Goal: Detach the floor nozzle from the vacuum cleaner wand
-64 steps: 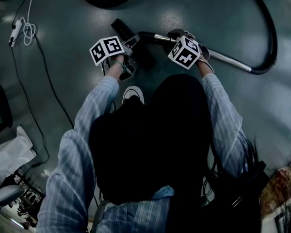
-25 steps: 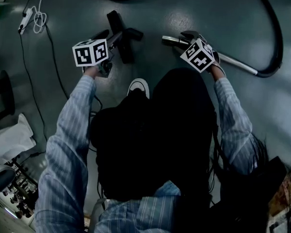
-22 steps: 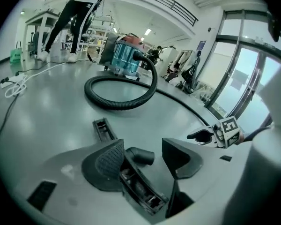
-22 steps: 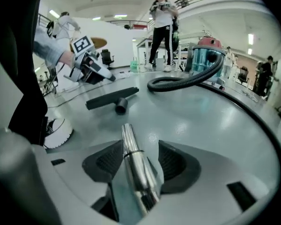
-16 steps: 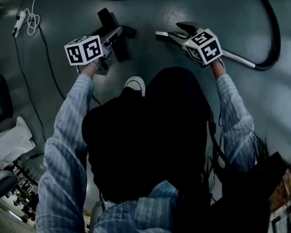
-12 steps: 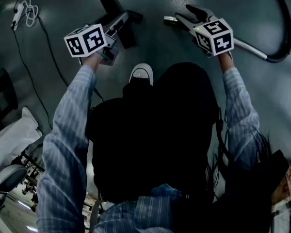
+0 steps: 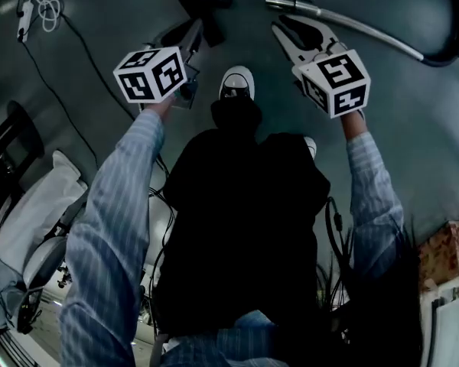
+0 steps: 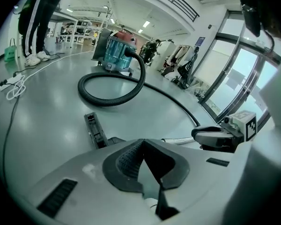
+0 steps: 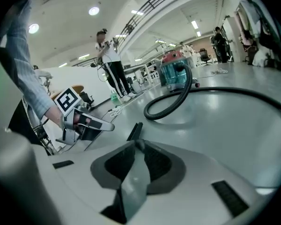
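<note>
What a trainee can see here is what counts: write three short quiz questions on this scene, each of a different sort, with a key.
1. True or false: the floor nozzle is joined to the wand.
2. What sits between the jaws of the left tool? A: the wand. B: the floor nozzle. C: nothing.
3. Fill in: in the left gripper view, the black hose coils across the floor and runs up to the teal ____.

Key
1. False: they lie apart on the floor, with bare floor between them.
2. C: the jaws are together and empty.
3. vacuum canister.
</note>
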